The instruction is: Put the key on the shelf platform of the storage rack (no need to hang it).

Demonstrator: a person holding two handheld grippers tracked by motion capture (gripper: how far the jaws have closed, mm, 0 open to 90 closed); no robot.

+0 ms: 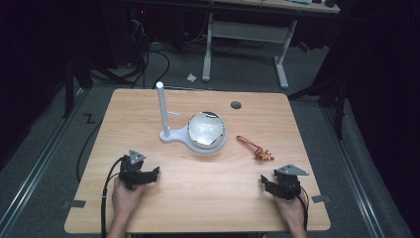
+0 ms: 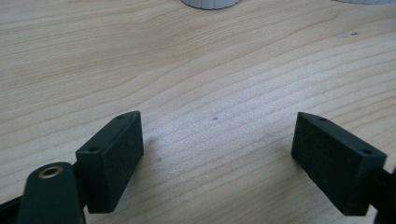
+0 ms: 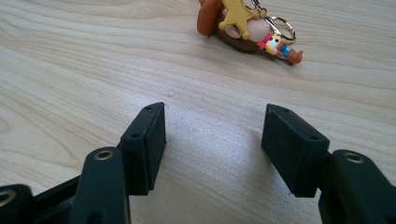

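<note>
table: light wood top (image 1: 198, 198), takes up the middle of the high view, dark floor around it
left gripper: (image 1: 143, 174) lower left of the high view, held by the person's left hand (image 1: 126, 196) coming in from the bottom edge; sits low over the wood, whether it touches I cannot tell
left claw: jaws apart in the left gripper view – wide gap, bare wood grain between the pads, nothing held
right gripper: (image 1: 274, 184) lower right of the high view, in the person's right hand (image 1: 291, 208); grey three-cornered plate on top
right claw: jaws apart in the right gripper view – only table surface between the pads, nothing clamped
keychain: small orange-brown toy keychain (image 1: 257, 148) right of centre in the high view, lying flat on the table, up-frame from the right gripper and apart from it; in the right gripper view it lies at the top of the frame (image 3: 247, 25), beyond the open jaws – yellow star charm, metal rings, small cowboy figure visible
stand: white stand (image 1: 171, 135) with an upright post, centre of the high view, slightly left
bowl: shiny round bowl (image 1: 205, 129) just right of the post, appears to sit on the stand's round base; inside not readable
table hole: dark round grommet (image 1: 236, 105) upper centre-right of the tabletop
background: white-legged desk (image 1: 247, 34) at the top of the frame, cables on the floor upper left
</note>
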